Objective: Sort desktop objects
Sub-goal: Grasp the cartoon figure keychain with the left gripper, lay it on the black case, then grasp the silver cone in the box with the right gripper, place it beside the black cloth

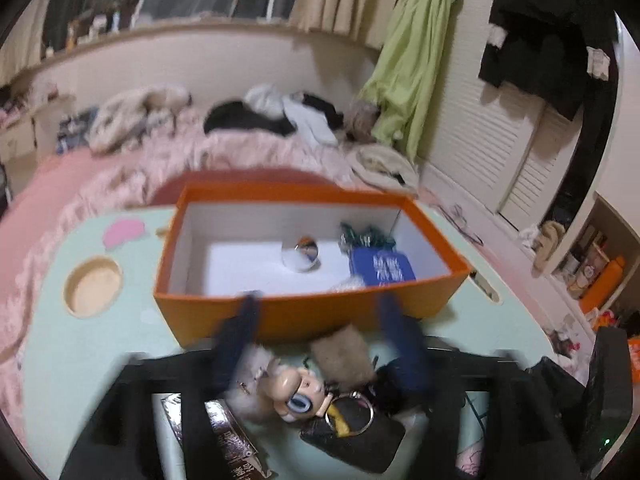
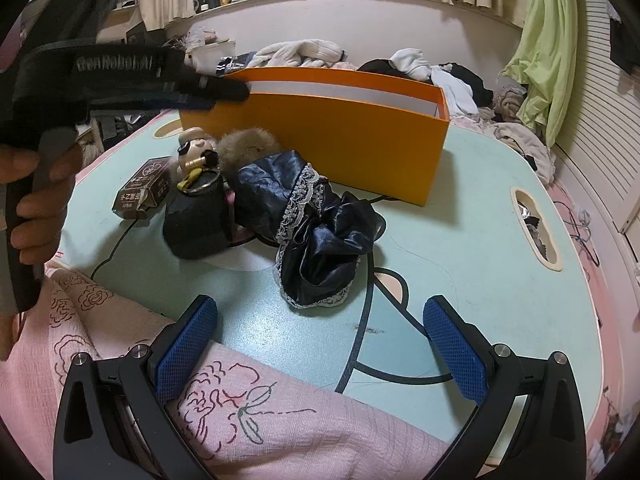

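My left gripper (image 1: 316, 312) hangs blurred before the orange box (image 1: 304, 316), fingers spread. Inside the box I see a round mirror (image 1: 301, 254) and, right of it, a blue packet (image 1: 382, 268). Below the box sits a doll-head keychain (image 1: 298, 394).

Keychain doll (image 2: 195, 151) and pouch (image 2: 196, 220) before box (image 2: 328, 136)

Orange box (image 2: 344, 128), open top, white inside, stands at the far edge of the mint tabletop (image 2: 460, 240). Inside, toward its right end: blue packet (image 1: 382, 268), round shiny item (image 1: 301, 254), dark green item (image 1: 366, 234). Outside, along its near wall: doll-head keychain (image 2: 196, 152), fur pompom (image 2: 248, 148), brown packet (image 2: 144, 192), black pouch (image 2: 196, 220), dark satin lace-trimmed cloth (image 2: 312, 232), crumpled.
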Tool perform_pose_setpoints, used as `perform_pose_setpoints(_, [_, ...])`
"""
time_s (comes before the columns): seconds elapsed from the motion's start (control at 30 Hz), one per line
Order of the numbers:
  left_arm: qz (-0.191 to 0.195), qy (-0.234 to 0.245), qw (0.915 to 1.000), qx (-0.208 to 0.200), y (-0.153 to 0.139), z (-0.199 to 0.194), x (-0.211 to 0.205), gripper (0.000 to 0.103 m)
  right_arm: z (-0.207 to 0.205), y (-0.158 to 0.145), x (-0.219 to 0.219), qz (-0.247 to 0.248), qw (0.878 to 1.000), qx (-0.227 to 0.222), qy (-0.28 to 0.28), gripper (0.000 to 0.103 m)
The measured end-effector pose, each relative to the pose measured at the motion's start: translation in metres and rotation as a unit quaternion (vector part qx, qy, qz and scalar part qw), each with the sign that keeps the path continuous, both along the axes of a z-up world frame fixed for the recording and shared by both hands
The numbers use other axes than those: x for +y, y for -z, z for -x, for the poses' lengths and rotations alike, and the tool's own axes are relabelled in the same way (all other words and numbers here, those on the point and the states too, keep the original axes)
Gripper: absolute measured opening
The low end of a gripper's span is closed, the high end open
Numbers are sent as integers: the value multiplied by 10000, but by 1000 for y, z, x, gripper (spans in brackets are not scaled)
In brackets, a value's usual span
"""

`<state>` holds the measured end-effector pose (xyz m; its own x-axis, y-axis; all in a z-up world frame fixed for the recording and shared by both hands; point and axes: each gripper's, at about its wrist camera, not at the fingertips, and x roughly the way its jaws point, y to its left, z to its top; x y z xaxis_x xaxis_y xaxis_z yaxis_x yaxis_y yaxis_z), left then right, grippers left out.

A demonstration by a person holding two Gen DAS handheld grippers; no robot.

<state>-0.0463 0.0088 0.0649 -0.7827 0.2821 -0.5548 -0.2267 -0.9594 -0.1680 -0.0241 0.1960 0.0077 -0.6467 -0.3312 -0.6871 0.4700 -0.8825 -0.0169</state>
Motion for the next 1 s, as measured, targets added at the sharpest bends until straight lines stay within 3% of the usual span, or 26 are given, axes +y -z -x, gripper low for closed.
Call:
perform_pose_setpoints(0.03, [36,-41,9998,186,-4,-7,1,97,0,0,0,0,10000,0,1,102])
perform_pose_setpoints(0.1, [109,40,9987,495,-10,-20,2,97,0,0,-1,1,10000,-1,3,102])
perform_pose_setpoints(0.2, [448,-18,9969,641,-12,-41,-1,98,1,0,-1,1,10000,-1,4,102])
perform_pose_setpoints(0.3, [789,-312,9957,374,-2,-62,-13,98,1,0,-1,1,10000,-1,5,102])
perform_pose_setpoints(0.43, [874,-386,9952,-197,29,-85,-33,102,2,-1,-1,3,10000,0,6,102])
perform_pose_setpoints(0.53, [1157,-450,9902,-638,63,-81,-33,102,2,-2,-1,2,10000,0,8,102])
perform_pose_setpoints(0.57, [1053,-413,9908,-742,69,-77,-33,103,4,-2,-3,1,10000,0,8,102])
perform_pose_setpoints(0.87, [1001,-445,9918,-652,69,-76,-34,103,-6,-11,19,7,10000,43,82,102])
perform_pose_setpoints(1.0, [999,-460,9917,-668,69,-74,-32,103,-48,-28,18,-161,9969,717,275,88])
